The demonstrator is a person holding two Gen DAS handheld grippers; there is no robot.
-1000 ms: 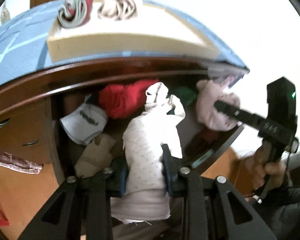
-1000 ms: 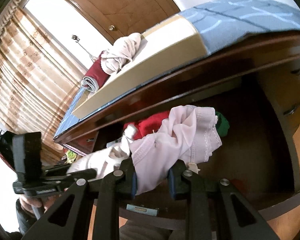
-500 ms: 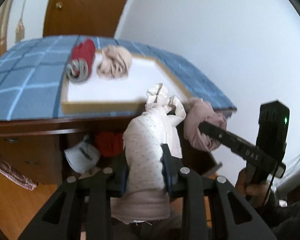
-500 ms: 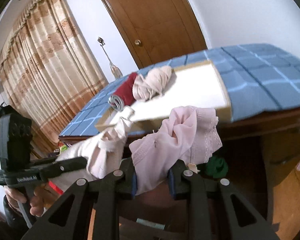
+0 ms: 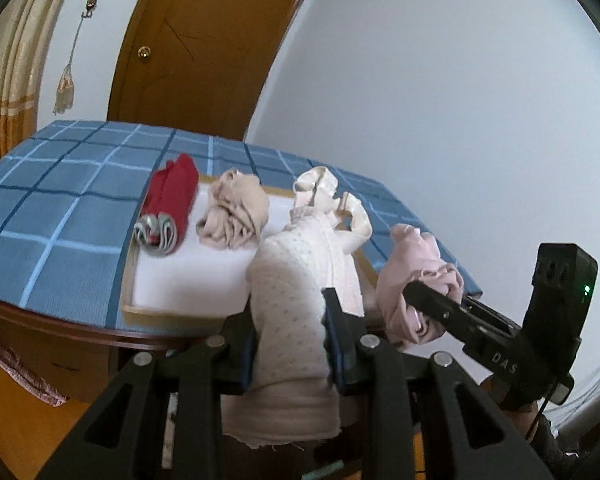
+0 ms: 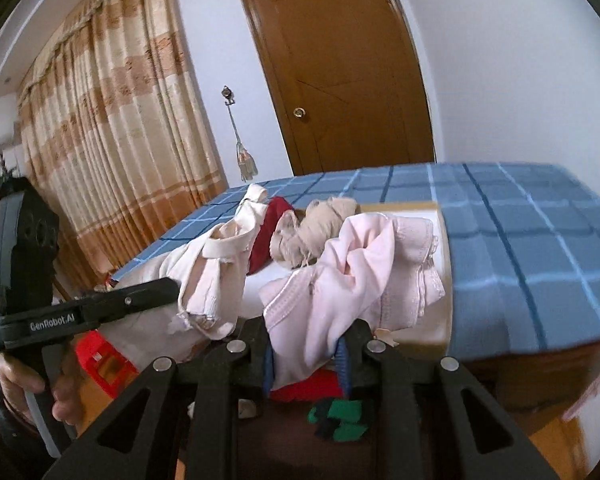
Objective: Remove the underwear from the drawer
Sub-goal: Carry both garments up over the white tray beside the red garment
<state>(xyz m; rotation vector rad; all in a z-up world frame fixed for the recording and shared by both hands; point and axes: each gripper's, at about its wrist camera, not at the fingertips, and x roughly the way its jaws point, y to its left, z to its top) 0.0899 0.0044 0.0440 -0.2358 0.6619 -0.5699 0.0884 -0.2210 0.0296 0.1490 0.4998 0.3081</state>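
My left gripper (image 5: 290,320) is shut on a white dotted pair of underwear (image 5: 288,280), held up in front of the table edge. My right gripper (image 6: 306,356) is shut on a pale pink pair (image 6: 360,272), also lifted to table height. In the left wrist view the right gripper (image 5: 414,294) and its pink bundle (image 5: 416,264) hang at the right. The right wrist view shows the left gripper (image 6: 168,288) with its cream garment (image 6: 216,280) at the left. A white-lined tray (image 5: 172,312) on the table holds a red roll (image 5: 168,208) and a beige bundle (image 5: 234,216).
A blue checked cloth (image 6: 520,248) covers the table. Below my right gripper, red (image 6: 304,388) and green (image 6: 340,420) garments lie in the dark drawer. A wooden door (image 6: 340,80) and curtains (image 6: 112,140) stand behind. A red box (image 6: 104,360) sits on the floor.
Both grippers have risen out of the drawer with their underwear, from below the table top to above its edge. The tray now shows from above.
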